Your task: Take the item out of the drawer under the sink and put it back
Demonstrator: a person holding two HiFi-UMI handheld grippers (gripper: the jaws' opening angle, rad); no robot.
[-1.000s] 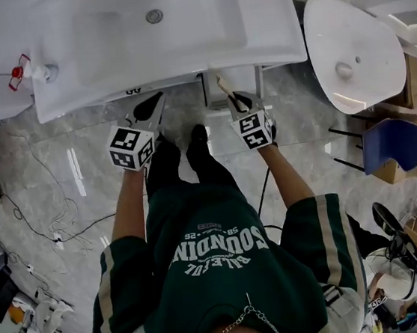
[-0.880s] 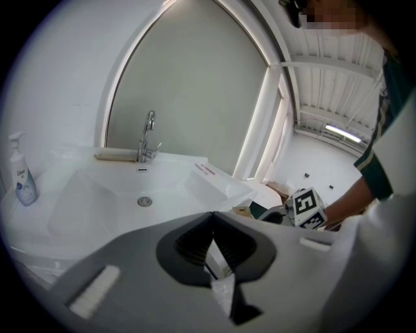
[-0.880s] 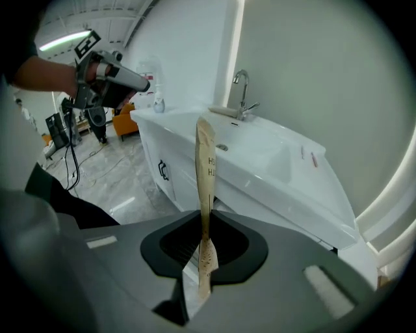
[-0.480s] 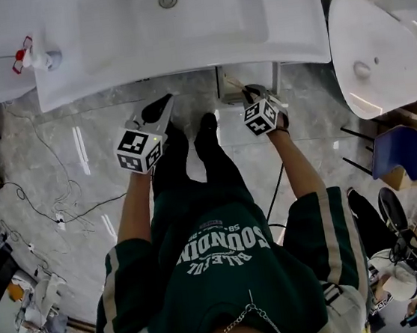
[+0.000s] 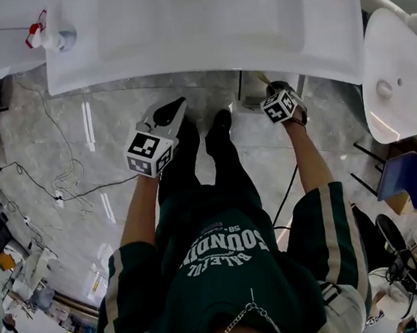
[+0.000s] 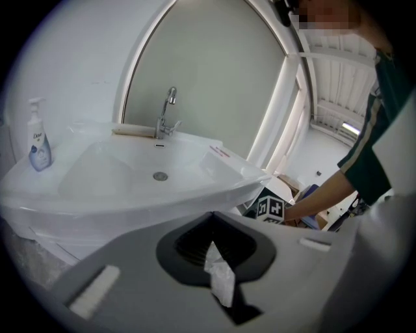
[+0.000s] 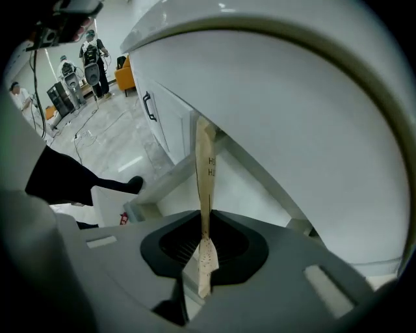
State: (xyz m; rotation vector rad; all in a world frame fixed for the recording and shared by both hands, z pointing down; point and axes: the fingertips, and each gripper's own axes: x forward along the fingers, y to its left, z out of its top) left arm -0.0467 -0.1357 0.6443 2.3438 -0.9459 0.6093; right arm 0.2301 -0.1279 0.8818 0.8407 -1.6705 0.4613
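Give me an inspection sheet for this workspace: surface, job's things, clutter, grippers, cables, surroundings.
Surface: white sink, with a soap bottle at its left edge.
Job's things: tan packet held upright in the right gripper, below the sink's rim; drawer not clearly in view.
Clutter: loose gear on the floor, lower left.
Grippers: left gripper shut on a white scrap; right gripper shut on the packet.
Cables: thin black cables trail over the floor on the person's left.
Surroundings: grey marble floor; second basin to the right.
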